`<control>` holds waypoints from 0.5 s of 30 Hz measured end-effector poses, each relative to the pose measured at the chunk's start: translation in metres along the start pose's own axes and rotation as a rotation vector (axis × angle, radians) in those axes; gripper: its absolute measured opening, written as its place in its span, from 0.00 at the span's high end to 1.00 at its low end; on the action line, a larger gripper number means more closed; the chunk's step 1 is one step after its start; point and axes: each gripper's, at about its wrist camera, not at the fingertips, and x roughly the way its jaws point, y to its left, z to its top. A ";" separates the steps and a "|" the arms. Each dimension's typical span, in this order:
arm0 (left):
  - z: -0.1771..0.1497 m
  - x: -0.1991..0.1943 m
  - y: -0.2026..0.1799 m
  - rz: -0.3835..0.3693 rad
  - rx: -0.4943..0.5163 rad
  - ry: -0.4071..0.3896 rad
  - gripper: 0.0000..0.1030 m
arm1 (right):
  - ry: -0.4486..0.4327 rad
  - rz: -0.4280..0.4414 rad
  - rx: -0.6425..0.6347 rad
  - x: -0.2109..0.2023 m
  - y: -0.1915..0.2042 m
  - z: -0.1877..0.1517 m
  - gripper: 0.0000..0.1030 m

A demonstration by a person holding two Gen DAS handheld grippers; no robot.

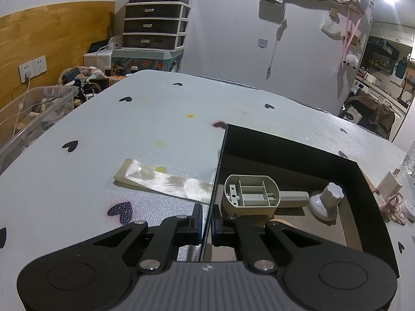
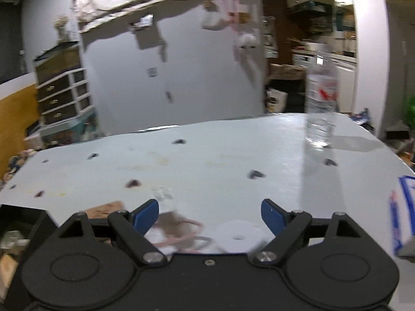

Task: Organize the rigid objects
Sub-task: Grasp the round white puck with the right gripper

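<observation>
An open black box (image 1: 285, 142) sits on the pale table with heart marks. Inside it lie a grey plastic housing with a handle (image 1: 251, 194) and a white knob on a round base (image 1: 328, 199). My left gripper (image 1: 206, 217) is shut on the box's thin left wall, one pad on each side. In the blurred right wrist view my right gripper (image 2: 209, 213) stands open just above the table. A pink cable (image 2: 186, 233) and a white round disc (image 2: 238, 233) lie under and between its blue pads (image 2: 146, 213), with no contact. The black box (image 2: 23, 220) is at the left.
A cream ribbon strip (image 1: 160, 178) lies left of the box. A white charger (image 1: 389, 185) with its pink cable is on the box's right. A clear water bottle (image 2: 320, 103) stands far right; a blue-and-white carton (image 2: 403, 212) sits at the right edge. A clear bin (image 1: 39, 108) sits off the table's left.
</observation>
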 end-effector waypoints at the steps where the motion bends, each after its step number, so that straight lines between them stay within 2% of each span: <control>1: 0.000 0.000 0.000 -0.002 -0.001 0.000 0.94 | 0.002 -0.012 0.005 0.002 -0.005 -0.001 0.16; 6: 0.000 0.000 0.000 -0.002 -0.001 0.000 0.94 | 0.022 -0.053 0.004 0.013 -0.026 -0.011 0.18; 9: 0.000 0.000 0.000 -0.002 -0.002 0.000 0.94 | 0.047 -0.037 -0.017 0.023 -0.029 -0.019 0.22; 15: 0.000 0.000 0.000 -0.002 -0.001 0.000 0.94 | 0.093 -0.024 -0.049 0.043 -0.026 -0.025 0.23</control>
